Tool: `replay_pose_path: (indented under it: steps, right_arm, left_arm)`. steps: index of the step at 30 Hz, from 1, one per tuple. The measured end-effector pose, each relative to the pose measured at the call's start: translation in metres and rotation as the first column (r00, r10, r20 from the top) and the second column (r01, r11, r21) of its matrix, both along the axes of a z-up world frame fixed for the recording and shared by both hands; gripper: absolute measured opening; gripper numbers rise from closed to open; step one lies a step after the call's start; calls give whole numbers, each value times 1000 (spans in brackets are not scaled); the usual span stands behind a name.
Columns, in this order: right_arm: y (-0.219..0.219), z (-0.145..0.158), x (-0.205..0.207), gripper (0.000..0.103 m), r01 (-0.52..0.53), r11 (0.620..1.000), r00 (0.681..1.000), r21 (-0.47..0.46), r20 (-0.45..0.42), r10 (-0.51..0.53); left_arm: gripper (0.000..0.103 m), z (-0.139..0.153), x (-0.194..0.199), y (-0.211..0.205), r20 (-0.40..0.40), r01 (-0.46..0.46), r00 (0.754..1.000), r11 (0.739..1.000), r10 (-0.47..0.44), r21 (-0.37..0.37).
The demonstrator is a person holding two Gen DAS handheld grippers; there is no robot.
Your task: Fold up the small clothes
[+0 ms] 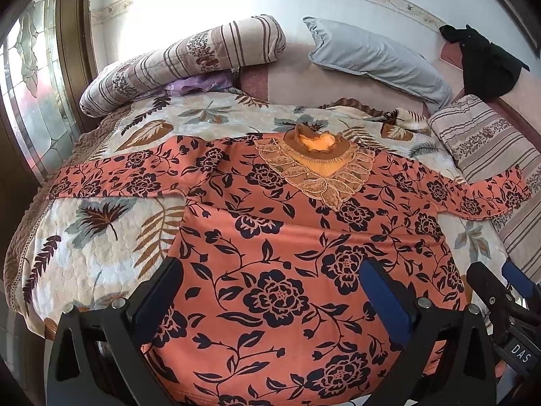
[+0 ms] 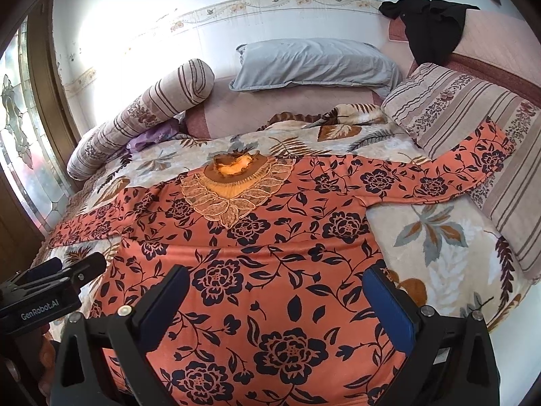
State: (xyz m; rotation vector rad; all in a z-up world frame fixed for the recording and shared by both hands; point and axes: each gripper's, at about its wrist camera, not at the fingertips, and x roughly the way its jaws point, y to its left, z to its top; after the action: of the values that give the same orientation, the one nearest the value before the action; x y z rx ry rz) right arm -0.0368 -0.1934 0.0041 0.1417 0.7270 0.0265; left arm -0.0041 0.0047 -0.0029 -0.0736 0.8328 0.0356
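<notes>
Both claws, left claw [image 1: 270,291] and right claw [image 2: 275,296], gape empty over the blouse's [image 1: 280,243] hem; its sleeves stretch sideways across mid-frame.

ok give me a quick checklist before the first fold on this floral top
1. Top spread flat, front up, collar far from the camera: ok.
2. Left gripper open, over the hem: ok.
3. Right gripper open, over the hem: ok.
4. Left sleeve lies straight on the quilt: ok.
5. Right sleeve flat: not ok, its end runs up onto the striped pillow.
6. Hem edge smooth: cannot tell, hidden under the grippers.
</notes>
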Motion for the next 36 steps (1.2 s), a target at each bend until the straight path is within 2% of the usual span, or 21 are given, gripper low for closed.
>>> replay_pose_path:
  steps: [18, 25, 31, 34, 36]
  right_arm:
    - [-2, -7, 8, 103, -1, 1000, 1000, 16, -16, 1]
    - [-15, -8, 11, 103, 18, 999, 1000, 28, -10, -17]
    - [-68, -11, 30, 103, 85, 990, 996, 111, -39, -81]
    - [-119, -9, 47, 103, 154, 975, 988, 163, -42, -149]
    - [-162, -8, 59, 103, 250, 956, 968, 157, -49, -245]
  left_arm:
    - [103, -6, 8, -4, -10, 7, 1000, 1000, -7, 13]
    - [103, -13, 17, -8, -30, 14, 999, 1000, -13, 18]
    - [103, -18, 29, -11, -45, 10, 999, 999, -9, 38]
    - [103, -24, 37, -10, -61, 5, 998, 999, -2, 53]
    - [103, -30, 42, -9, -76, 0, 997, 998, 4, 56]
